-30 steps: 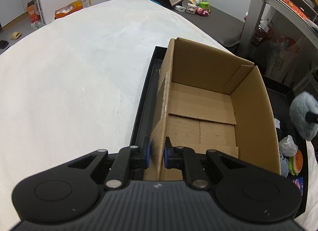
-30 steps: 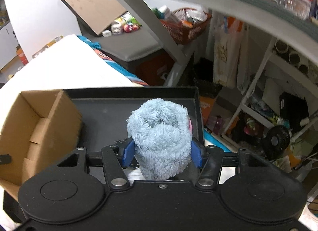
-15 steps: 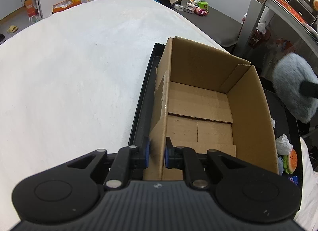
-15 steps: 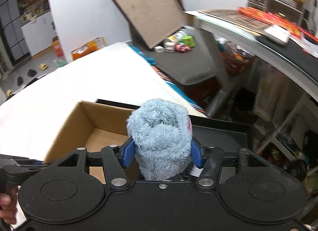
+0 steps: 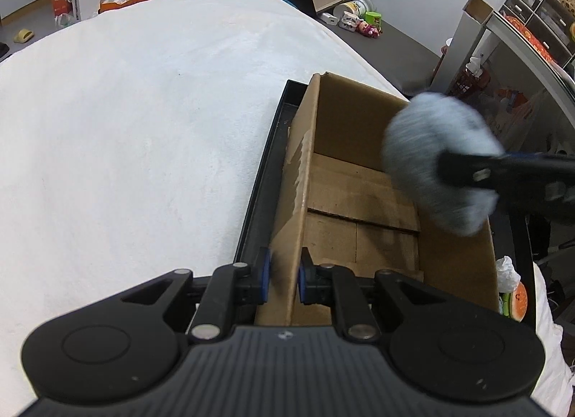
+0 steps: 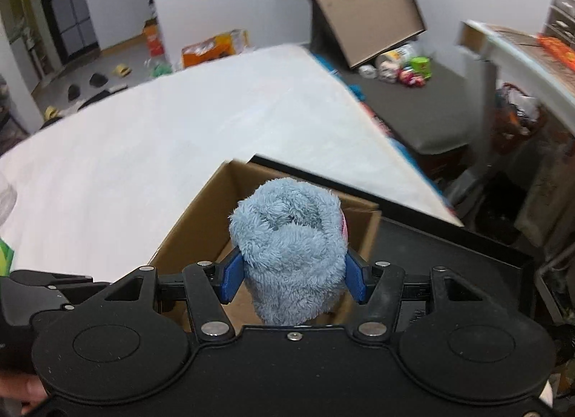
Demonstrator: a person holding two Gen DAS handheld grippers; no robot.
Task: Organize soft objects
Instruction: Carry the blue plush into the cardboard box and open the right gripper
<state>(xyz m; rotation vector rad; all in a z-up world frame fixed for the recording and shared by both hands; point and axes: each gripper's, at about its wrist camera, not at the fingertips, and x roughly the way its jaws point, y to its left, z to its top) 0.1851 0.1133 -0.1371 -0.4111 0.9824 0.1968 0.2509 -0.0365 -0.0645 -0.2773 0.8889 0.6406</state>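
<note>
The right fingers [image 6: 291,282] have carried one fluffy blue toy [image 6: 289,250] over the one box [image 5: 363,208]; left fingers [image 5: 284,275] pinch its near wall.

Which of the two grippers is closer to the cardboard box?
Left. The left gripper is clamped on the box wall. The right gripper holds the blue plush above it.

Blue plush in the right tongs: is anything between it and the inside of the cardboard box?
Nothing visible. The blue plush, clamped in the right tongs, hangs over the open cardboard box, whose floor looks bare. The left tongs only pinch the box's near wall, outside the drop path.
</note>
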